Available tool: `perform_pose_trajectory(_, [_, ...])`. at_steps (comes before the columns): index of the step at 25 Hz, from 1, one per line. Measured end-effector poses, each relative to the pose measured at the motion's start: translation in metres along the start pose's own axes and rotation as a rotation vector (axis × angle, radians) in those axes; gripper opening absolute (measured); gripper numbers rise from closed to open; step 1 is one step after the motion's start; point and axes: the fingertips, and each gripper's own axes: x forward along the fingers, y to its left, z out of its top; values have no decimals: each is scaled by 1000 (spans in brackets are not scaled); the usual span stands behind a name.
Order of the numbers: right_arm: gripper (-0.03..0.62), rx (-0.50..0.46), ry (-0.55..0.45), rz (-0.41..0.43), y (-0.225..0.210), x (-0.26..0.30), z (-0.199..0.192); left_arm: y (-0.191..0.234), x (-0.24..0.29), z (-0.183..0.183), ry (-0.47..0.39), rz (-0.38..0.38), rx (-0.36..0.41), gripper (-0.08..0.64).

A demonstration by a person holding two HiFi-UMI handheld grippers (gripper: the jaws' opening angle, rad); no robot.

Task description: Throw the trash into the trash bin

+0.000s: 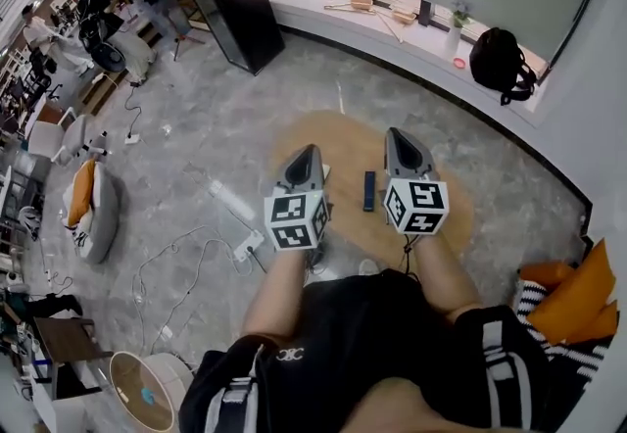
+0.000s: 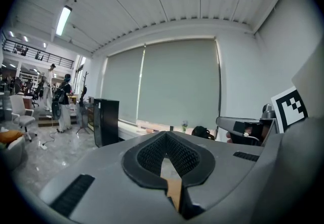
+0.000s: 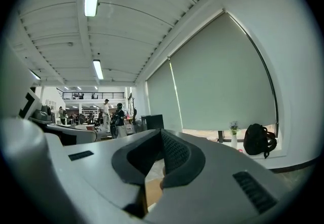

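Looking down from the head, a round, pale, open-topped bin (image 1: 177, 377) stands on the grey stone floor far back and to the left of the left fingers, beside the person's hip; a small blue item lies inside it.

A white power strip with trailing cables (image 1: 248, 245) lies on the floor just left of the left gripper's marker cube. A tall black cabinet (image 1: 233, 10) stands well ahead of the fingers, to their left.

The grey left gripper (image 1: 310, 151) (image 2: 165, 137) is held out level in front of the person. Its fingers are clenched tip to tip with nothing caught between them.

Between the two grippers lies a small dark blue oblong object (image 1: 369, 191) on a tan oval surface (image 1: 446, 225) that spreads beneath both sets of fingers. Whether it is the trash cannot be told.

The grey right gripper (image 1: 395, 133) (image 3: 161, 134) is alongside, its fingers likewise pressed together and empty.

Ahead and to the right of the right fingers, a black backpack (image 1: 500, 62) (image 3: 259, 139) sits on a white window ledge — bright orange cushions (image 1: 578, 299) lie far right, behind the fingers.
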Motion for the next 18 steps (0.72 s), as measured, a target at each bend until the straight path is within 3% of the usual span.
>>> perform_pose_trajectory(6, [12,-8,45,-9,-8,41,-12,22,37,-14,64,3,-39,5])
perform_pose_trajectory(12, [12,-15,90,-39,-8,69,-30,40,62,-26,104,0,-12,5])
perform_pose_trajectory(18, [13,0,118,-91,-19,82,-60,45,74,-57,168,-13,-53,5])
